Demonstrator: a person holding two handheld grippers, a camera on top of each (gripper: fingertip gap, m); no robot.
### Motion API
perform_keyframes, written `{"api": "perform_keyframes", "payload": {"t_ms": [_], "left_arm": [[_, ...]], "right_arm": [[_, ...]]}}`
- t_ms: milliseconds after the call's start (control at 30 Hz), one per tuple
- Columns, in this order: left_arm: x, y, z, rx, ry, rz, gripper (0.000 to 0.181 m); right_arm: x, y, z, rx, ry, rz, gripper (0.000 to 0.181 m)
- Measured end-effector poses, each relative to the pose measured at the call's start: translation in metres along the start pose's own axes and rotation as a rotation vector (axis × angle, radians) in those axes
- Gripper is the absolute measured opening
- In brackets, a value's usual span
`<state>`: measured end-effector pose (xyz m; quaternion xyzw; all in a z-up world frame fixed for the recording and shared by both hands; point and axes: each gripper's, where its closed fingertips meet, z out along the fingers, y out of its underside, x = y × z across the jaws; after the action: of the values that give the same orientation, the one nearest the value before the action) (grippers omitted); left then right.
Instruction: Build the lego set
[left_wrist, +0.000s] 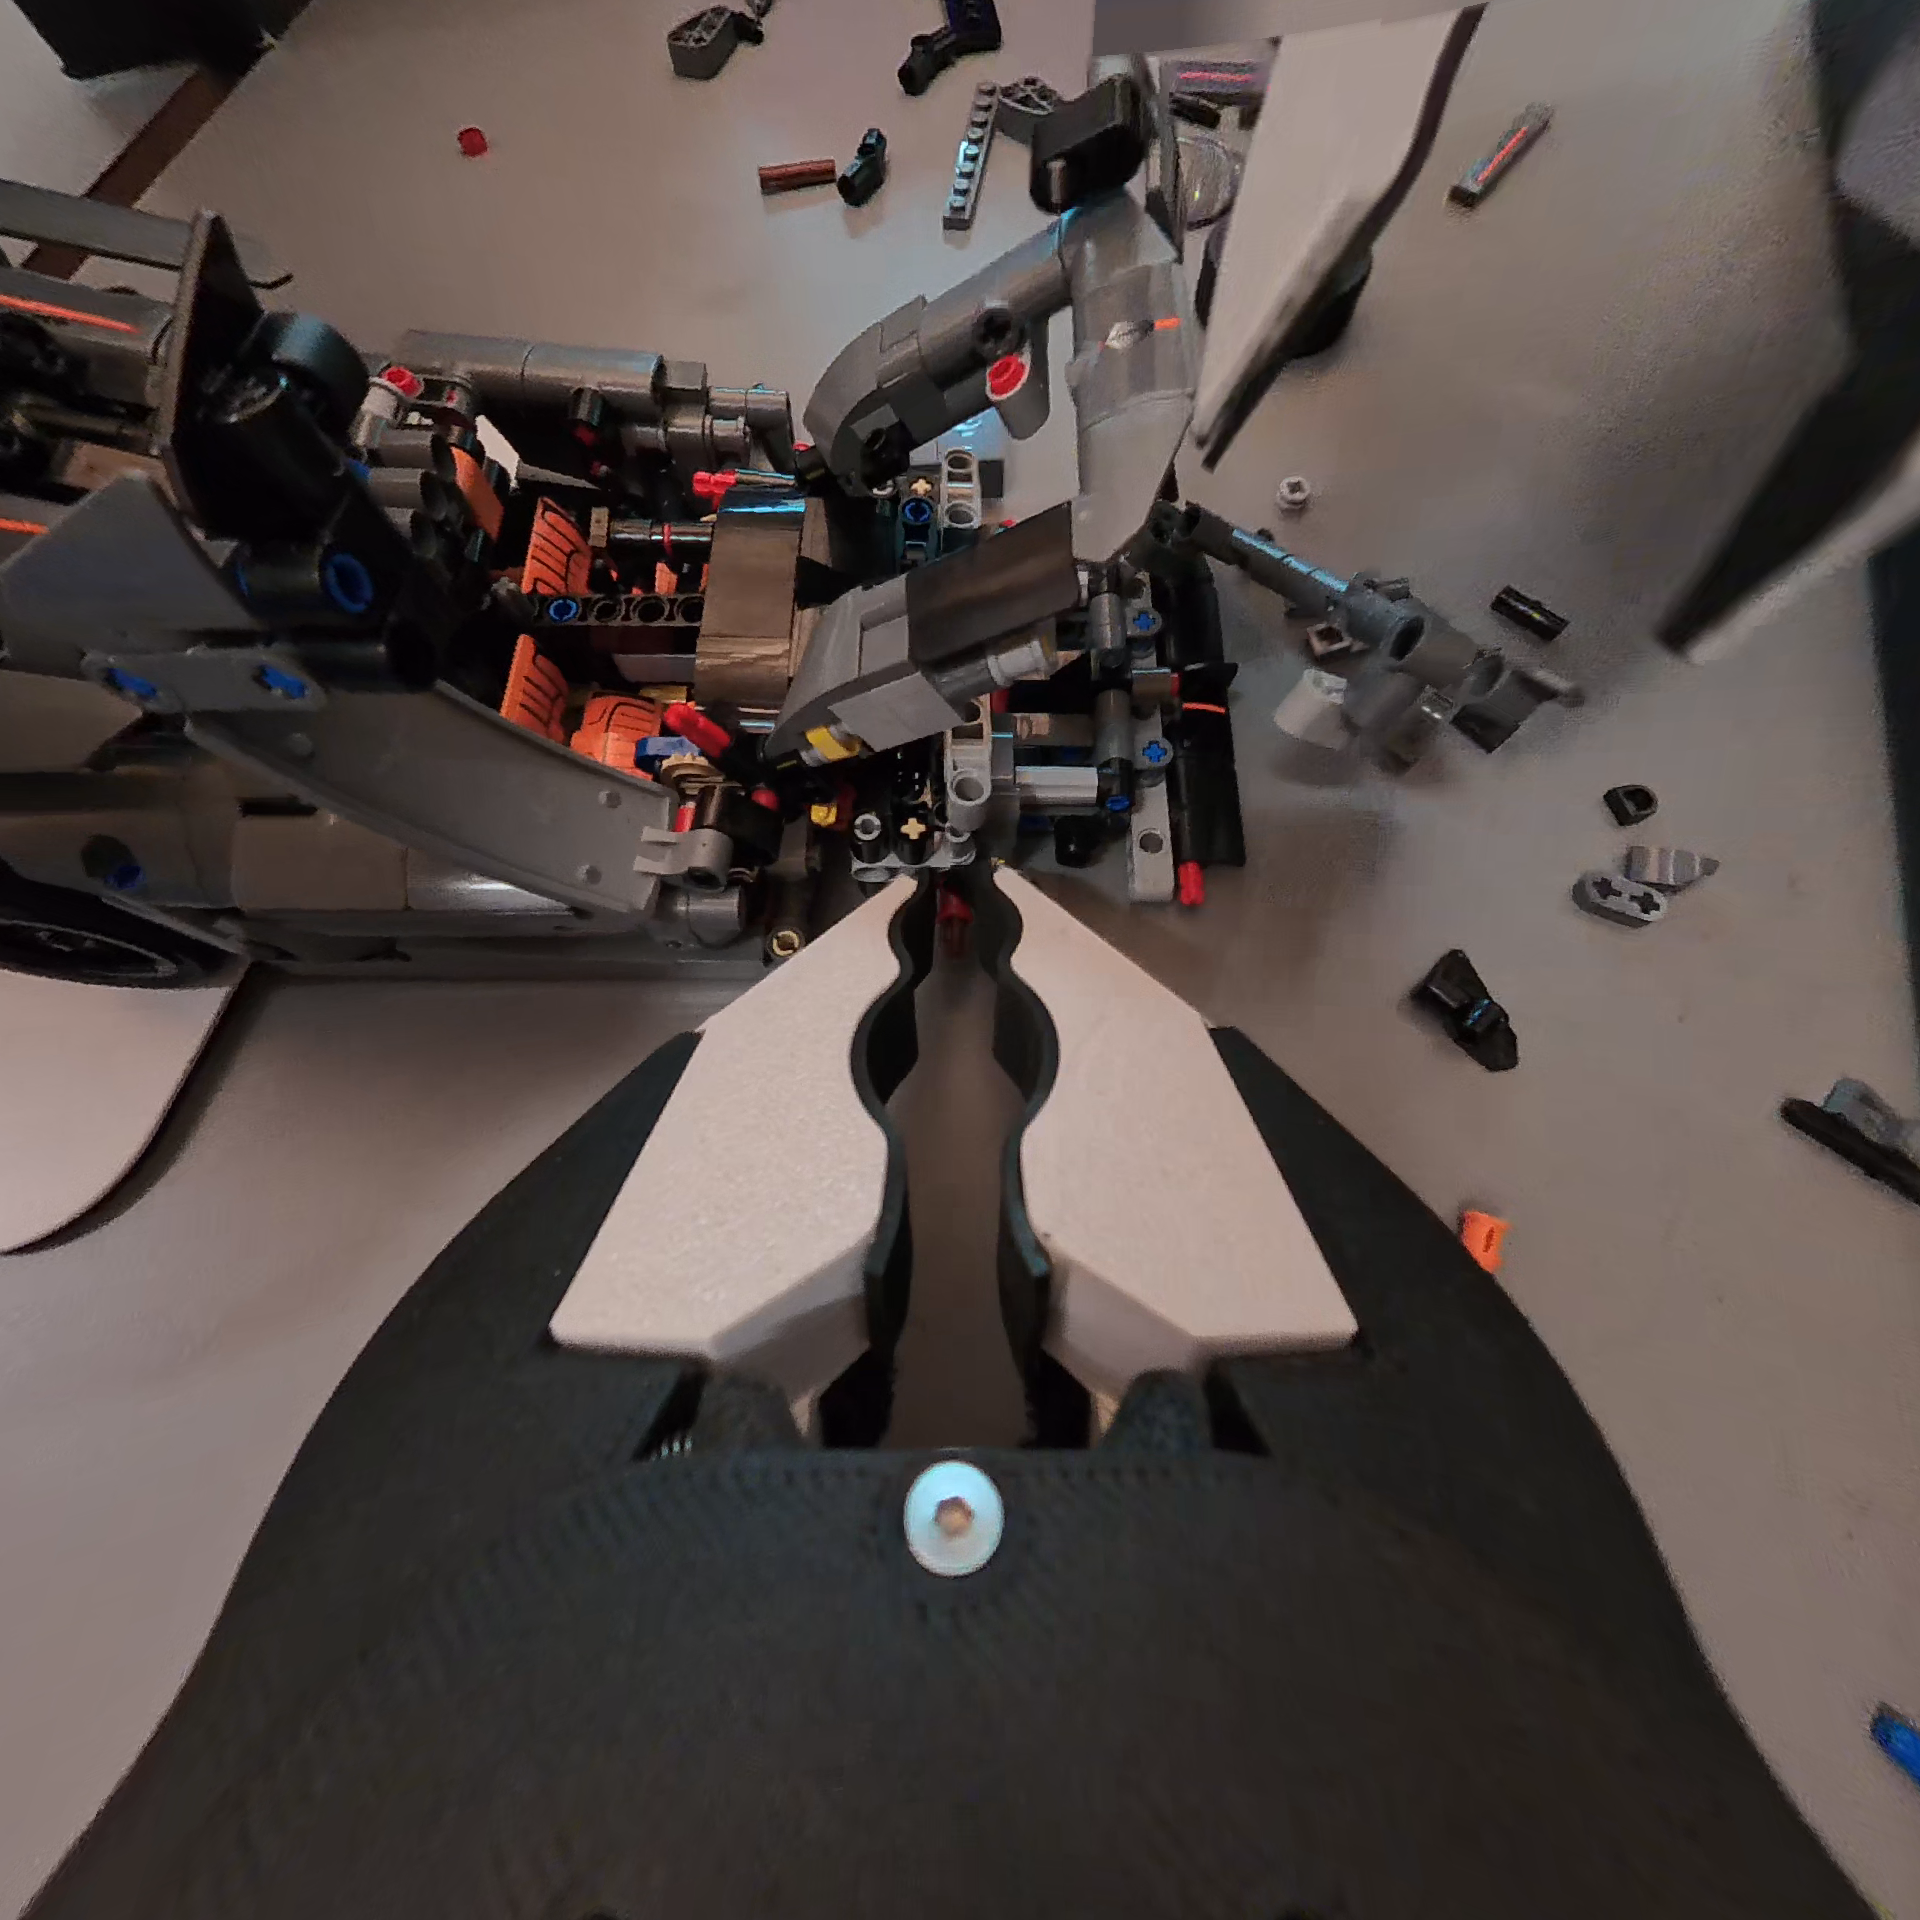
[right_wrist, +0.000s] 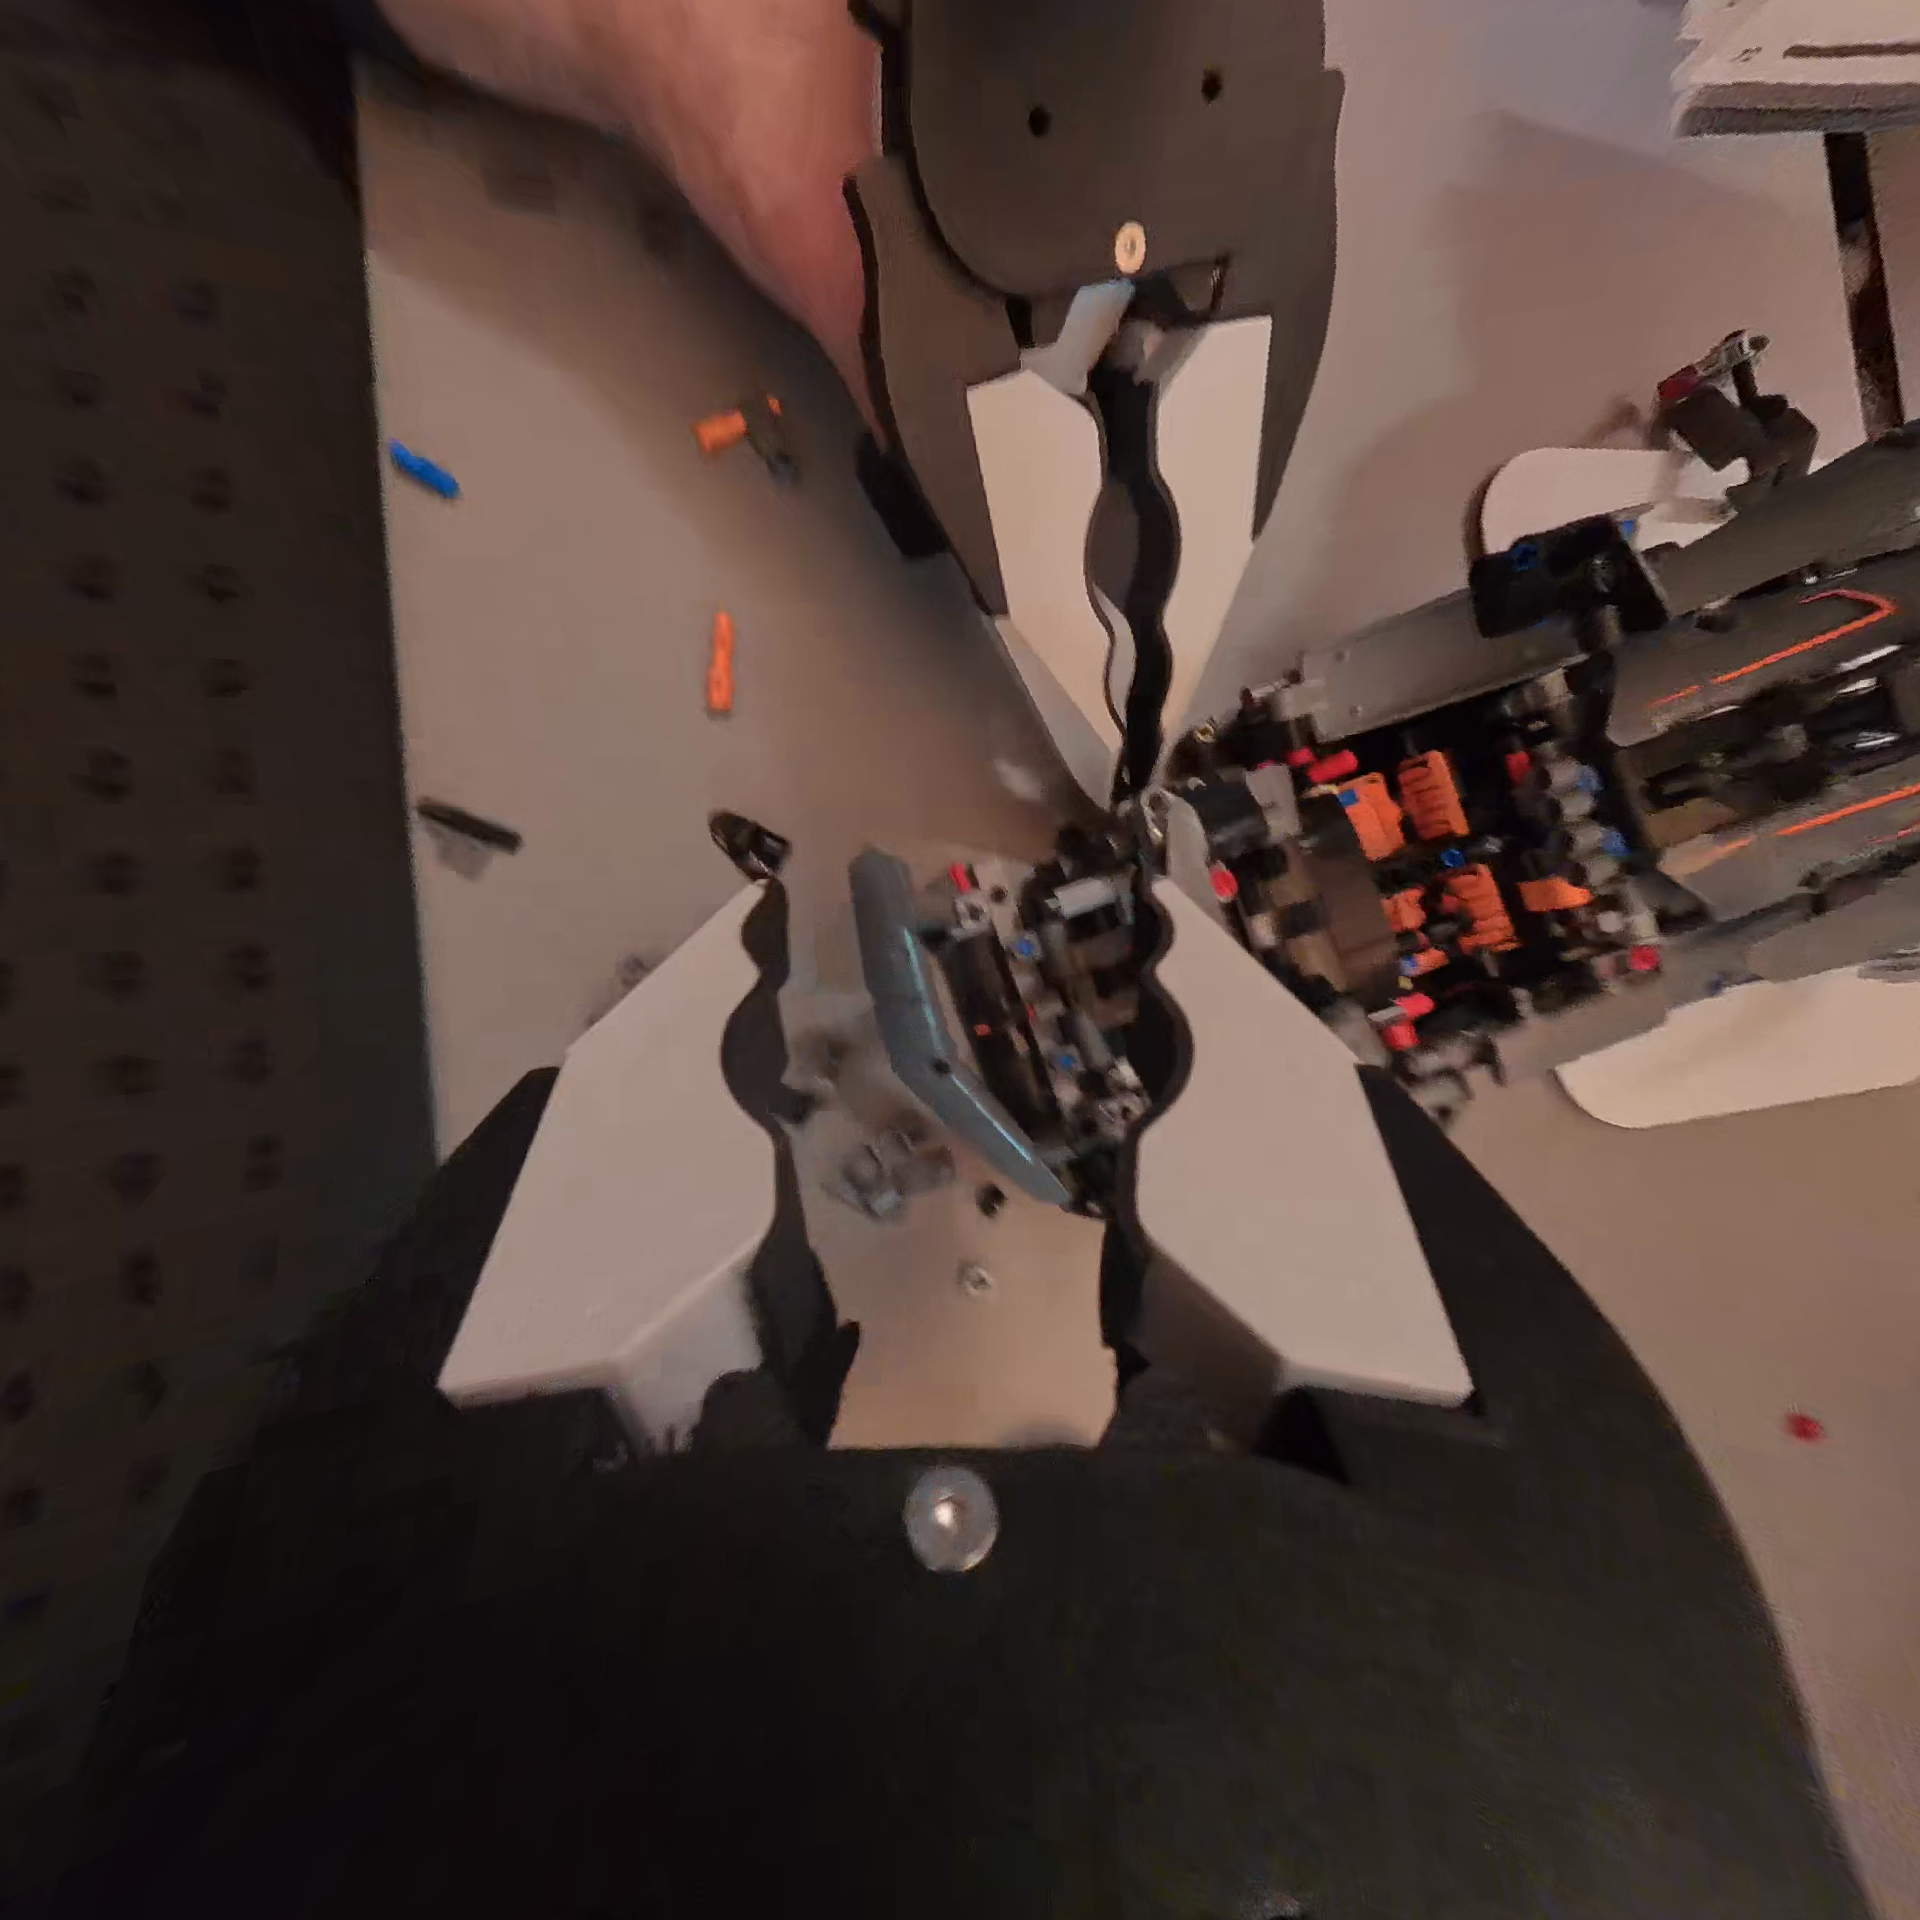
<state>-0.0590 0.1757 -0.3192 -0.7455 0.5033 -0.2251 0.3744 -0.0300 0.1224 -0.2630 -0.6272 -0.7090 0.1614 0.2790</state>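
A part-built grey, black and orange lego car (left_wrist: 644, 623) lies on the white table, its front end towards my grippers; it also shows in the right wrist view (right_wrist: 1455, 831). My left gripper (left_wrist: 954, 883) is shut on the front edge of the car frame, with a small red pin (left_wrist: 953, 914) showing between its pads. In the right wrist view it (right_wrist: 1132, 795) comes in from above. My right gripper (right_wrist: 961, 894) is open and straddles the car's front end and its curved grey panel (right_wrist: 914, 1029). Its white fingers (left_wrist: 1320, 229) show at the upper right of the left wrist view.
Loose pieces lie around: a grey sub-assembly (left_wrist: 1403, 644), black parts (left_wrist: 1465, 1008), an orange piece (left_wrist: 1484, 1236), orange pieces (right_wrist: 719, 665) and a blue pin (right_wrist: 421, 468). A dark perforated surface (right_wrist: 156, 831) borders the table. A hand (right_wrist: 675, 104) holds the left gripper. There is about 9 cm between the tips of the two grippers.
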Motion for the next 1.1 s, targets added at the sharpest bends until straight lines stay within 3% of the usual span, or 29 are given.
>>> {"api": "perform_keyframes", "payload": {"t_ms": [167, 233, 467, 600, 1100], "left_arm": [[0.004, -0.002, 0.004, -0.005, -0.006, 0.031, 0.005], [0.004, -0.003, 0.005, -0.005, -0.010, 0.039, 0.005], [0.006, -0.006, 0.008, -0.004, -0.014, 0.063, 0.004], [0.007, -0.007, 0.010, -0.004, -0.016, 0.075, 0.004], [0.007, -0.008, 0.012, -0.009, -0.026, 0.089, 0.004]], "right_arm": [[-0.015, 0.001, 0.021, 0.075, 0.012, 0.187, 0.091], [-0.010, 0.004, 0.028, 0.083, 0.081, 0.228, 0.092], [-0.001, 0.013, 0.042, 0.046, 0.283, 0.247, 0.107], [-0.004, 0.018, 0.055, 0.011, 0.288, 0.252, 0.118], [0.004, 0.020, 0.061, 0.043, 0.344, 0.242, 0.108]]}}
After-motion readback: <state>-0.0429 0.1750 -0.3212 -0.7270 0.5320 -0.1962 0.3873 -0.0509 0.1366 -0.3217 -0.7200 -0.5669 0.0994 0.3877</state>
